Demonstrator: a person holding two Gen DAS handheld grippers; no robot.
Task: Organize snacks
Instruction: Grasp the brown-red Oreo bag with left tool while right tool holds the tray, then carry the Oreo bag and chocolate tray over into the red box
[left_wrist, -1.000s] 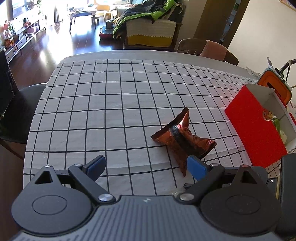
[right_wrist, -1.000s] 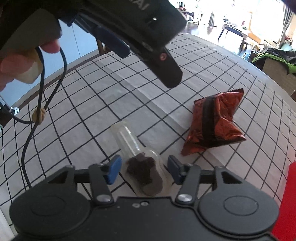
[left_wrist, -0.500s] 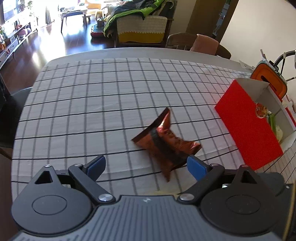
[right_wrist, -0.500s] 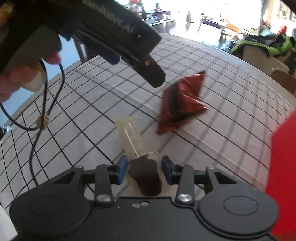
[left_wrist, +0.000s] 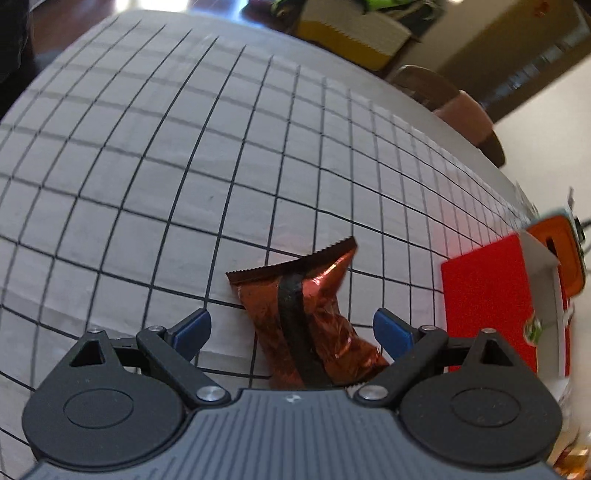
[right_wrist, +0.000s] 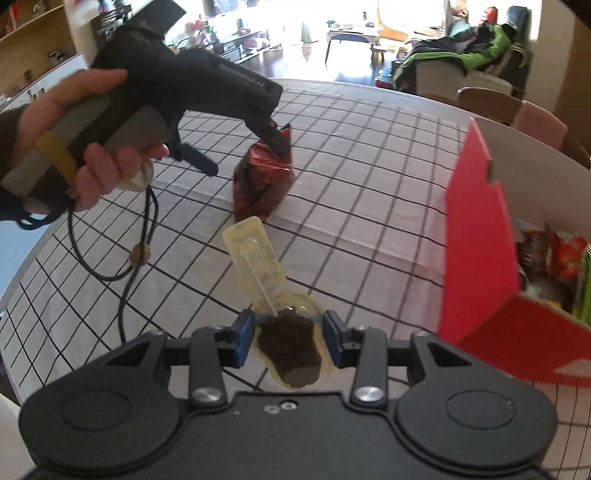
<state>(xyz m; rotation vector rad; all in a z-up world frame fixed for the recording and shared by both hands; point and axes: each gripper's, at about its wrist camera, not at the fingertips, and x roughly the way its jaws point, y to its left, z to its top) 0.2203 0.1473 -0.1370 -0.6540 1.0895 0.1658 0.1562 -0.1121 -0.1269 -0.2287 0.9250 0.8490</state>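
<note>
A shiny copper-brown snack packet (left_wrist: 306, 314) lies on the checked tablecloth, between the open fingers of my left gripper (left_wrist: 291, 328); it also shows in the right wrist view (right_wrist: 264, 181). My right gripper (right_wrist: 288, 332) is shut on a clear plastic snack pack with a dark filling (right_wrist: 288, 343), lifted above the table. The red snack box (right_wrist: 480, 236) stands at the right with several packets inside (right_wrist: 554, 258); the left wrist view shows it too (left_wrist: 487, 295).
The left gripper and the hand holding it (right_wrist: 92, 140) hang over the packet in the right wrist view, with a dangling black cord (right_wrist: 125, 266). An orange device (left_wrist: 561, 258) sits behind the box. Chairs (left_wrist: 461, 110) stand at the table's far edge.
My left gripper has moved down and forward so the copper packet now lies between its fingers. My right gripper has closed on the clear pack, lifted it and swung toward the red box.
</note>
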